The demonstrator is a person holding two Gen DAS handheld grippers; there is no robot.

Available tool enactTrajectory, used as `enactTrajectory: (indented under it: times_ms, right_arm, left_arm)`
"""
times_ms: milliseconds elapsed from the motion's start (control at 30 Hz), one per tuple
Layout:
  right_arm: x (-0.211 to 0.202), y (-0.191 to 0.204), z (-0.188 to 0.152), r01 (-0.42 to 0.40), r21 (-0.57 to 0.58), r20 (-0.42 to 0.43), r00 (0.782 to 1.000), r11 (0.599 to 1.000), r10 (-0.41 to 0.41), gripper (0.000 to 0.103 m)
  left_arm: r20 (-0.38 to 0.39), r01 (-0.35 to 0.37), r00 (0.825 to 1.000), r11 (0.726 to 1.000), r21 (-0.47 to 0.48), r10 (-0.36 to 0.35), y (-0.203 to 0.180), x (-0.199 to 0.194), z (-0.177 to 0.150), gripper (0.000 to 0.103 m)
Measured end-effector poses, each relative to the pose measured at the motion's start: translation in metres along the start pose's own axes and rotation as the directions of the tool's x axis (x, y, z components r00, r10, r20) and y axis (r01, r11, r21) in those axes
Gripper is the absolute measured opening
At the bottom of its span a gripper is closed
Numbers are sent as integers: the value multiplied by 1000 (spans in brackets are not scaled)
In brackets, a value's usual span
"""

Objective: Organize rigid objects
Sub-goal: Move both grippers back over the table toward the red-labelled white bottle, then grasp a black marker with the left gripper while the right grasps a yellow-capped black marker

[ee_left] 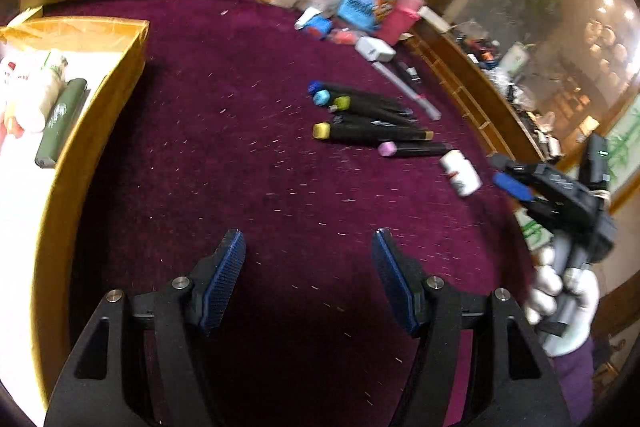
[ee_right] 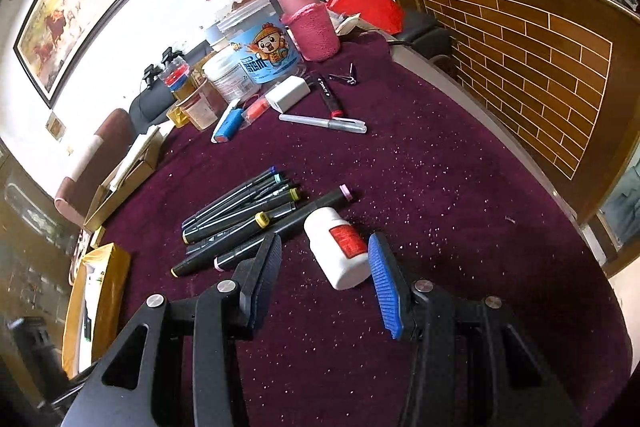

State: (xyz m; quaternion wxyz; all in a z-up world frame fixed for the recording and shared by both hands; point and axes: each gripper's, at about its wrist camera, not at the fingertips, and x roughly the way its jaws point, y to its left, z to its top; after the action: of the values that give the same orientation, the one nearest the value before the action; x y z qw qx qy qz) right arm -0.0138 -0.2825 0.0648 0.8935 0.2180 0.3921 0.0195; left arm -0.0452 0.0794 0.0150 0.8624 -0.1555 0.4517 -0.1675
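Fingers wide on the right gripper [ee_right: 324, 281], straddling the small white plastic bottle with a red label [ee_right: 338, 251] lying on the purple-carpeted desk [ee_right: 440, 187] (beside black markers [ee_right: 240, 211]); centre it before squeezing. Left gripper [ee_left: 308, 279] hangs wide, empty.

The left gripper [ee_left: 308, 251] hangs with its jaws spread wide and nothing between them. The right gripper [ee_right: 324, 259] is also spread wide, tilted downward, gripped at its handle by a white-gloved hand [ee_left: 560, 303].
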Motion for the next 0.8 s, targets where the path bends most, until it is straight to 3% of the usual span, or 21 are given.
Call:
enactTrajectory:
  times_ms: [133, 267, 467, 533, 800]
  right_arm:
    - [11, 13, 8, -18, -31, -27, 1000, 999, 17, 41]
    - [46, 36, 27, 15, -65, -83, 996, 998, -21, 41]
    - [115, 61, 39, 77, -72, -230, 969, 994, -92, 42]
    - [125, 72, 32, 91, -97, -227, 968, 991, -111, 50]
    - [111, 113, -12, -61, -270, -313, 949, 961, -27, 49]
  left_arm:
    - [49, 12, 999, 1000, 19, -13, -1, 1, -9, 73]
    - [30, 5, 1000, 998, 70, -7, -11, 6, -9, 85]
    - [46, 68, 997, 997, 24, -69, -1, 3, -7, 85]
    - [51, 86, 995, 996, 10, -87, 2, 2, -7, 85]
    - [54, 99, 994, 995, -1, -99, 2, 2, -7, 85]
